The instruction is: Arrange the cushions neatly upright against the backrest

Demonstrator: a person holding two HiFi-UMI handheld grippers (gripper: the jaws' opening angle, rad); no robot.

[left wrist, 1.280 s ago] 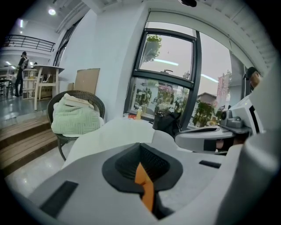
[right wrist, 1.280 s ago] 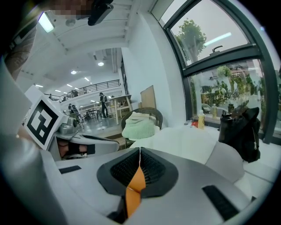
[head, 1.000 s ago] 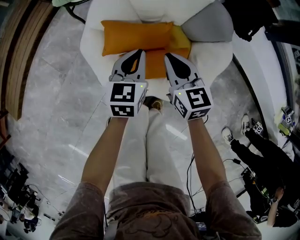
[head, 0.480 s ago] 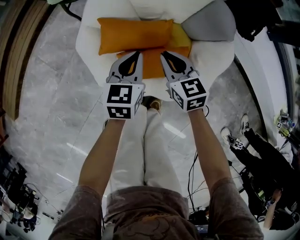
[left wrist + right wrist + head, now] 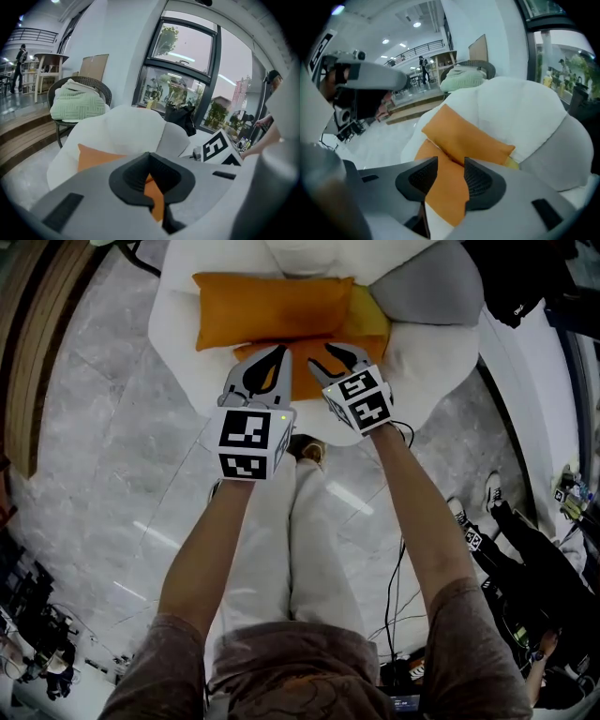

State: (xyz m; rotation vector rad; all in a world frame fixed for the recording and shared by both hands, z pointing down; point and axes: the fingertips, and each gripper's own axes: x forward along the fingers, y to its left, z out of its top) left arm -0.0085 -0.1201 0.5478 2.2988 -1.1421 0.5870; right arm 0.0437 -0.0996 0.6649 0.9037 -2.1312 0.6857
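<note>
head view looking steeply down, both gripper views low and close along their jaws, all sharing the rectangular orange fabric cushion (image 5: pixel 272 310) on the white padded armchair (image 5: pixel 174 329)

Grey marble floor (image 5: pixel 103 427), green blanket (image 5: pixel 77 105) on wicker chair (image 5: pixel 106 95), large window (image 5: pixel 187 56)

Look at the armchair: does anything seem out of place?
The upper orange cushion lies flat, askew across the lower orange cushion on the armchair; neither stands upright against the backrest.
</note>
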